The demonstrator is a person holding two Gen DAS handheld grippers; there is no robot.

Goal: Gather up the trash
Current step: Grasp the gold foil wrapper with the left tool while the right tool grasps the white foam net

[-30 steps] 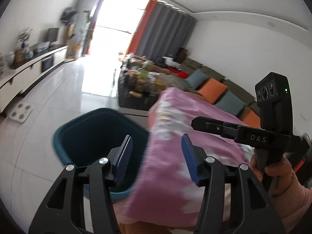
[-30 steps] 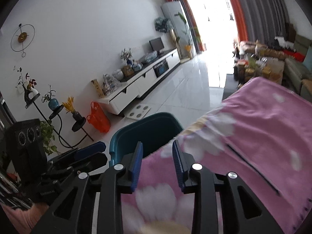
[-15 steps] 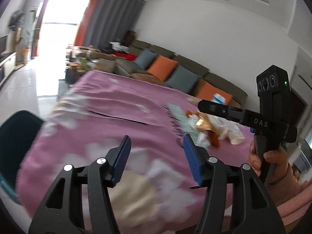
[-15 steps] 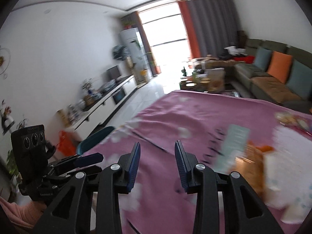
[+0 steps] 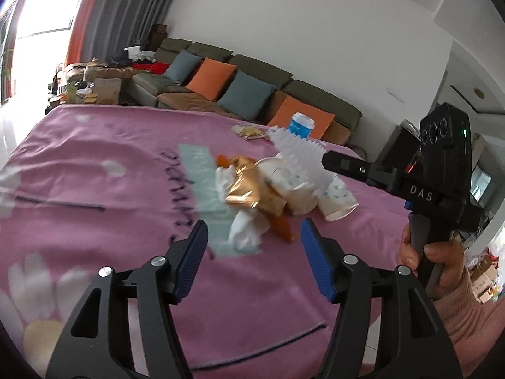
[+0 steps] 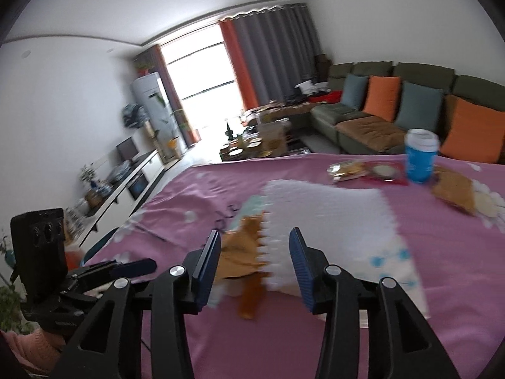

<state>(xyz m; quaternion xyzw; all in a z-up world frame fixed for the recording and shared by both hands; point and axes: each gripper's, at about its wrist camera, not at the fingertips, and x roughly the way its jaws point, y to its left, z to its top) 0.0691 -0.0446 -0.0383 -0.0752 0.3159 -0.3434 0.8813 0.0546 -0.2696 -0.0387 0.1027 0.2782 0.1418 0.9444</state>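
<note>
Left tool (image 5: 254, 254) and right tool (image 6: 254, 262), both angled downward, have jaws opening with nothing gripped. A blurred trash heap (image 5: 258, 189) of gold wrapper, tissue and paper cup lies at 12 o'clock from each, on the pink surface (image 5: 94, 164). One blue cup (image 6: 421, 154) stands at 2 o'clock. Item edges are smeared, uncountable.

Bare pink cloth on the tabletop (image 5: 94, 170) gives clear passage left of the trash pile (image 5: 262, 189); the blue cup (image 6: 421, 154) and snack packets (image 6: 454, 189) obstruct beyond.
</note>
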